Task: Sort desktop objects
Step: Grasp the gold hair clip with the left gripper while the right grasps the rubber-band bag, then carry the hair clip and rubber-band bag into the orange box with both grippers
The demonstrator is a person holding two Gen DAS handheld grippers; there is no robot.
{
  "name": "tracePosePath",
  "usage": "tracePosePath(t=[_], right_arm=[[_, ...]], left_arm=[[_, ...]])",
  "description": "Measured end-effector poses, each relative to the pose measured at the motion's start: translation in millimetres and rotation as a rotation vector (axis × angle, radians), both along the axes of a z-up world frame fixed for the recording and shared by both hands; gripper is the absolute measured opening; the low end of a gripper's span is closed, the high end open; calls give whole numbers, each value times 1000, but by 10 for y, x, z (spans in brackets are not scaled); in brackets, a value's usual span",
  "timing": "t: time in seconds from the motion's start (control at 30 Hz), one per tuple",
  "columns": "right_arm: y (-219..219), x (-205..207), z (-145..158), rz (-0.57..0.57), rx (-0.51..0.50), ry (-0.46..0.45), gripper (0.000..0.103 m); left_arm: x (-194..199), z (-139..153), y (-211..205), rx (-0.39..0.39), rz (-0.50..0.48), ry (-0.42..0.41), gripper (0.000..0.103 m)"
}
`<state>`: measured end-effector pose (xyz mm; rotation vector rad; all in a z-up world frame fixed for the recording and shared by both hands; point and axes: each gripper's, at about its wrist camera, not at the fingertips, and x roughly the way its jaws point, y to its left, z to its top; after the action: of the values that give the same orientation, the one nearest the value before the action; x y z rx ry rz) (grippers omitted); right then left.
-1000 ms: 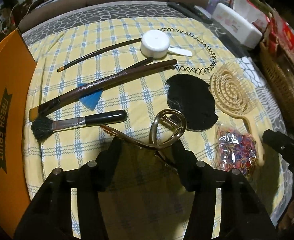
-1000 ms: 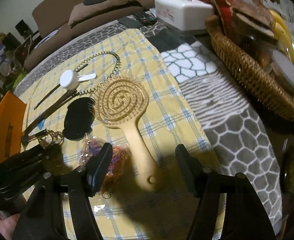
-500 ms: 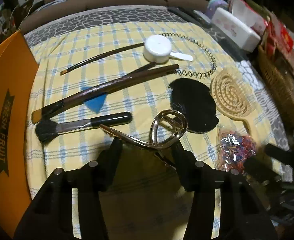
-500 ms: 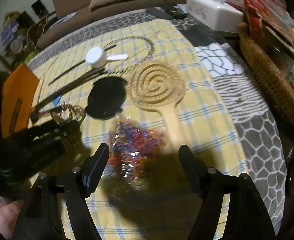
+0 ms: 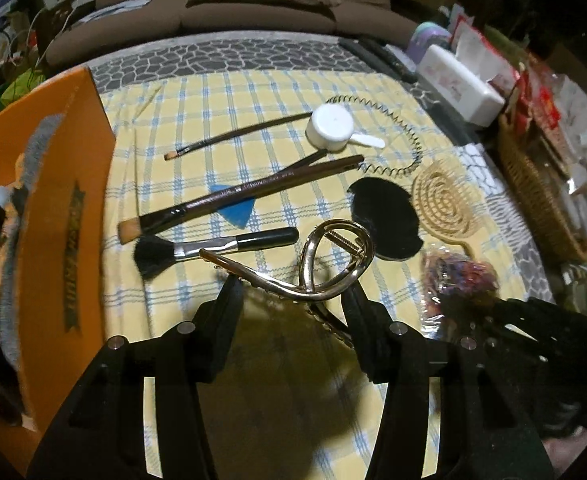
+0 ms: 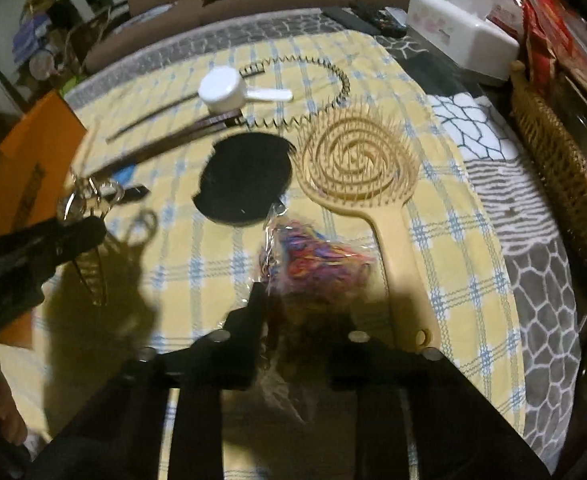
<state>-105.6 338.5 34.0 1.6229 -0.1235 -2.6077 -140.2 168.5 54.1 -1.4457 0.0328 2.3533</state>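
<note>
My left gripper [image 5: 293, 292] is shut on a gold metal hair claw [image 5: 317, 264] and holds it above the yellow checked cloth [image 5: 277, 92]; the claw also shows in the right wrist view [image 6: 89, 208]. My right gripper [image 6: 297, 312] has closed around a clear bag of coloured hair elastics [image 6: 317, 260], which also shows in the left wrist view [image 5: 457, 272]. On the cloth lie makeup brushes [image 5: 213, 246], a black pad [image 6: 245, 178], a gold spiral hairbrush [image 6: 357, 160], a white scoop [image 6: 221, 90] and a black zigzag headband [image 6: 333, 80].
An orange fruit box [image 5: 53, 200] stands at the left edge of the cloth. A white tissue box [image 6: 461, 36] and a wicker basket [image 6: 561, 160] sit on the right. A blue triangle [image 5: 235, 208] lies under the long brush. A sofa is behind.
My right gripper moved left from the hairbrush handle to the bag of elastics and closed on it. My left gripper lifted the hair claw slightly.
</note>
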Motion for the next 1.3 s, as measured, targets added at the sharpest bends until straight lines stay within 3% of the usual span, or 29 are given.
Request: tracePosePath(t=[0.2,0.53,0.87,1.3], right_arm=[[2,52,110,2,-34,10,15],[-168,200,596,35,-122,74,15],[-913,198,1045,170,-162,102,15],[-2115,-83,1303,326,-260,90,15]], left_arm=[[95,279,-160,27,-20,18,48],[153,728,-725,46,7,58,48],[92,926,-1556,40,99,77,48],[-141,1004,-2567,21,203,84,48]])
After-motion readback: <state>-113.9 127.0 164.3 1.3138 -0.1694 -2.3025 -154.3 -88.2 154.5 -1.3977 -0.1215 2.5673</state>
